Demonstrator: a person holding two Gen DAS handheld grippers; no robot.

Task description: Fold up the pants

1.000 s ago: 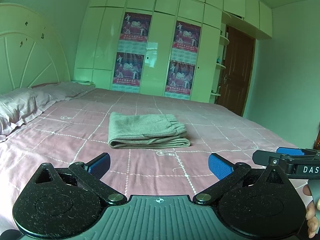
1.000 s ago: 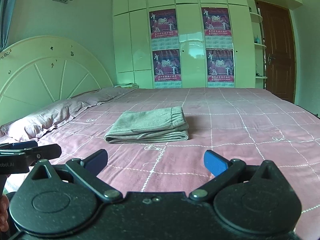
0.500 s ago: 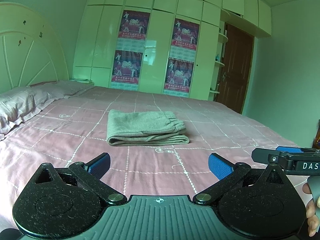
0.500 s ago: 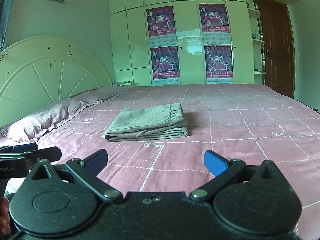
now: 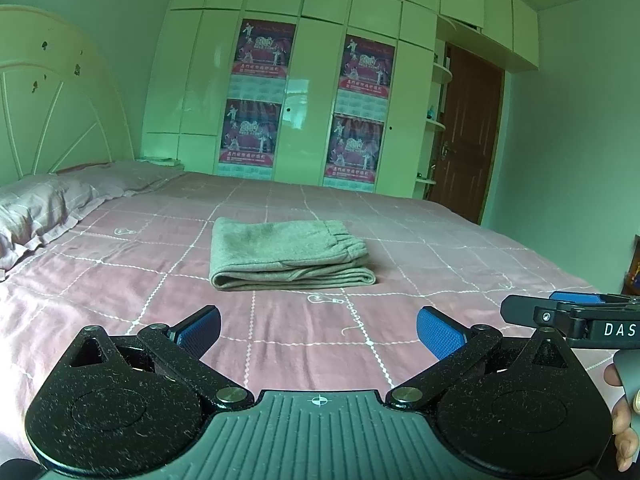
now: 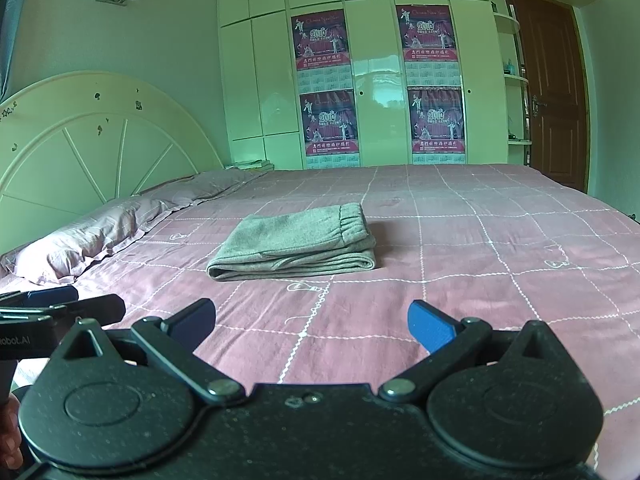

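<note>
The grey pants [image 5: 290, 254] lie folded in a flat stack (waistband on top) on the pink checked bedspread [image 5: 120, 280]. Short of the pants, the left gripper [image 5: 318, 330] and right gripper [image 6: 312, 322] hover with jaws wide apart, holding nothing.

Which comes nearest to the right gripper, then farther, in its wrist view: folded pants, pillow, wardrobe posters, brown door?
From the right gripper:
1. Folded pants, straight ahead on the bed.
2. Pillow, left, by the headboard; close to the pants' range.
3. Wardrobe posters, beyond the bed.
4. Brown door, far right; too close to the posters to rank.
</note>
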